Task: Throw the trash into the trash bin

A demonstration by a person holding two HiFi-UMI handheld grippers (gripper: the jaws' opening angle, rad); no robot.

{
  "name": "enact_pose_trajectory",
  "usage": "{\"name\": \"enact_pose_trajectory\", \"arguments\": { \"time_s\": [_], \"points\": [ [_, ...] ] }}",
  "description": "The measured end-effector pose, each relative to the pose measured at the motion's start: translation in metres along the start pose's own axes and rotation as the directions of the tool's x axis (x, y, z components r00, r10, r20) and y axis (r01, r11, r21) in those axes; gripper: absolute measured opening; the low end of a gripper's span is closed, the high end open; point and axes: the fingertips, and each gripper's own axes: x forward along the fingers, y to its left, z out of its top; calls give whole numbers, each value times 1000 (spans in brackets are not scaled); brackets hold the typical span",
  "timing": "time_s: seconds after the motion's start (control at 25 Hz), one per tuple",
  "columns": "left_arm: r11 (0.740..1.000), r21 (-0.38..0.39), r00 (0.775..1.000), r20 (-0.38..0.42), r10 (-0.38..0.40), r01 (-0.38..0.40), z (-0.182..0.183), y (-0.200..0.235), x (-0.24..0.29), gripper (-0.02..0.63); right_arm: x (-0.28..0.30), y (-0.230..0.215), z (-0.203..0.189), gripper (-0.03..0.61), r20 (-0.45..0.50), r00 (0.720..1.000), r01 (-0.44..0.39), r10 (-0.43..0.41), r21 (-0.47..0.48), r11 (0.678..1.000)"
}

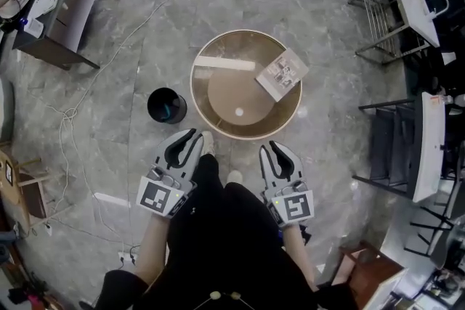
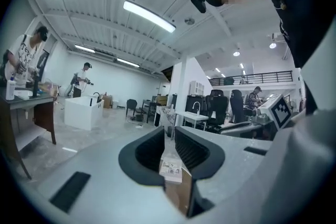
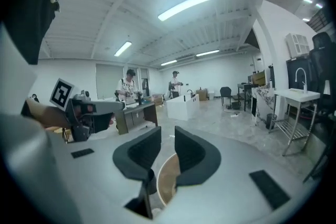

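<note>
A flat printed packet [image 1: 282,74] lies on the right side of a round tan table [image 1: 218,109]. A black trash bin [image 1: 166,105] stands on the floor just left of the table. My left gripper [image 1: 194,136] hovers near the table's near edge, close to the bin, jaws slightly apart and empty. My right gripper [image 1: 274,149] hangs to the right of it, open with nothing in it. In the left gripper view the packet [image 2: 171,169] shows far off through the gap of the left gripper [image 2: 167,144]. The right gripper [image 3: 168,147] frames the table [image 3: 167,183].
A white cable [image 1: 109,58] trails over the grey marble floor to the left. A dark desk [image 1: 62,7] stands at the far left, and metal racks and white tables [image 1: 425,134] line the right side. People work at benches in the distance.
</note>
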Motion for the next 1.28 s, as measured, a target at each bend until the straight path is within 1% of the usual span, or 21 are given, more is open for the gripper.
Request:
{"name": "enact_pose_trajectory", "arguments": {
  "time_s": [0.08, 0.12, 0.2, 0.28, 0.36, 0.44, 0.52, 0.56, 0.64, 0.68, 0.76, 0.8, 0.84, 0.88, 0.92, 0.96, 1.04, 1.08, 1.12, 1.16, 1.28],
  "points": [
    [999, -28, 998, -50, -38, 37, -16, 19, 15, 52, 24, -6, -25, 84, -97, 995, 41, -39, 21, 999],
    [997, -48, 997, -60, -57, 55, -23, 26, 22, 52, 34, -9, -38, 83, -140, 988, 63, -57, 42, 997],
    [993, -85, 992, -88, -92, 84, -41, 38, 35, 52, 52, -14, -68, 84, -204, 977, 81, -64, 72, 994],
    [988, -118, 983, -142, -120, 104, -67, 48, 48, 52, 68, -20, -98, 91, -261, 963, 90, -64, 90, 992],
    [983, -152, 972, -196, -132, 103, -97, 56, 60, 52, 80, -27, -127, 94, -331, 941, 108, -67, 108, 988],
    [983, -173, 960, -259, -110, 66, -130, 67, 69, 52, 90, -36, -158, 92, -402, 913, 131, -71, 125, 984],
    [981, -195, 938, -339, -72, 4, -170, 82, 75, 52, 102, -47, -191, 87, -471, 879, 160, -79, 134, 978],
    [978, -207, 923, -382, -51, -31, -191, 90, 77, 52, 109, -52, -207, 81, -502, 861, 174, -82, 139, 975],
    [968, -224, 881, -474, -3, -117, -236, 106, 77, 52, 121, -62, -242, 81, -569, 819, 198, -78, 153, 968],
    [958, -230, 852, -523, 25, -169, -258, 114, 75, 52, 125, -66, -262, 81, -609, 790, 208, -70, 159, 965],
    [925, -257, 781, -621, 63, -279, -302, 127, 65, 52, 132, -73, -302, 81, -693, 719, 226, -50, 166, 960],
    [900, -282, 745, -664, 66, -331, -322, 131, 58, 52, 135, -76, -321, 81, -730, 682, 235, -38, 170, 957],
    [872, -313, 714, -698, 57, -376, -340, 132, 53, 52, 138, -80, -337, 81, -759, 651, 242, -26, 175, 954],
    [843, -347, 692, -721, 40, -411, -354, 132, 49, 52, 143, -85, -349, 81, -779, 626, 246, -17, 177, 953],
    [814, -384, 681, -732, 20, -436, -365, 133, 46, 52, 149, -90, -359, 83, -792, 610, 243, -12, 173, 955],
    [783, -422, 683, -730, 4, -457, -373, 135, 45, 52, 157, -95, -367, 81, -800, 599, 233, -11, 162, 959],
    [717, -494, 703, -711, -7, -492, -385, 139, 44, 52, 171, -102, -380, 86, -808, 589, 200, -8, 137, 970],
    [691, -519, 709, -705, -12, -504, -392, 141, 43, 52, 177, -105, -388, 89, -811, 585, 184, -3, 129, 974],
    [675, -532, 707, -706, -21, -511, -400, 142, 41, 52, 183, -107, -396, 87, -814, 580, 172, 3, 126, 977],
    [672, -534, 697, -716, -37, -513, -408, 142, 39, 52, 188, -110, -406, 87, -820, 573, 166, 9, 127, 978],
    [697, -517, 647, -756, -100, -496, -431, 141, 33, 52, 197, -114, -433, 97, -843, 536, 172, 30, 144, 975]
  ]
}}
